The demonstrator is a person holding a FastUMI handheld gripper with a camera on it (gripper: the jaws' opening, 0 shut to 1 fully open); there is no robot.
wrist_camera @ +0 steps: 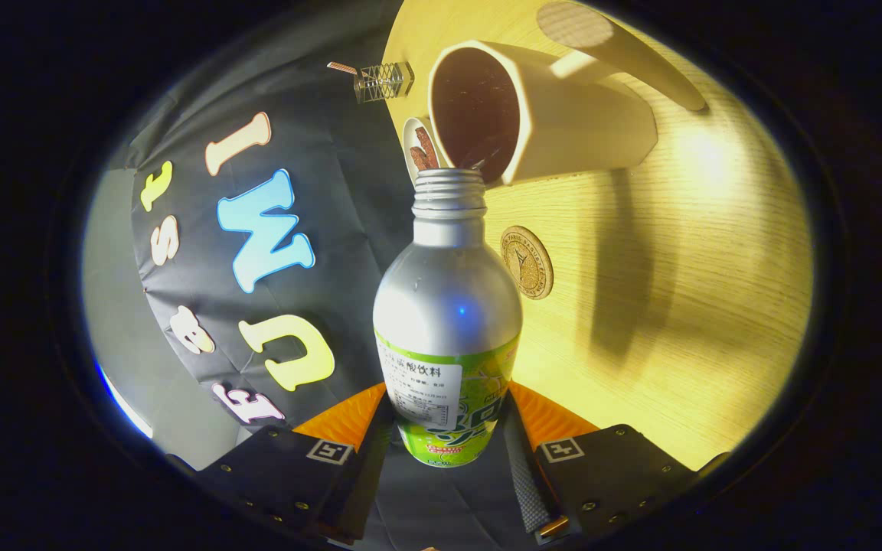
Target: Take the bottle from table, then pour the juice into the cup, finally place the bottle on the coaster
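A silver bottle point(447, 306) with a green label sits between my fingers, and my gripper point(447, 432) is shut on its lower body. The cap is off. The view is rolled sideways, so the bottle lies tipped over the wooden table point(678, 306). Its open threaded mouth point(450, 180) reaches the rim of a cream cup point(579, 126), whose inside looks dark. No stream of juice shows. A round cork-coloured coaster point(527, 262) lies on the table beside the bottle's shoulder, a little short of the cup.
A small white dish point(420, 149) with reddish-brown pieces stands just behind the cup. A small wire-mesh object point(383, 81) sits past it at the table's edge. A long pale object point(625, 53) with a meshed end lies beyond the cup.
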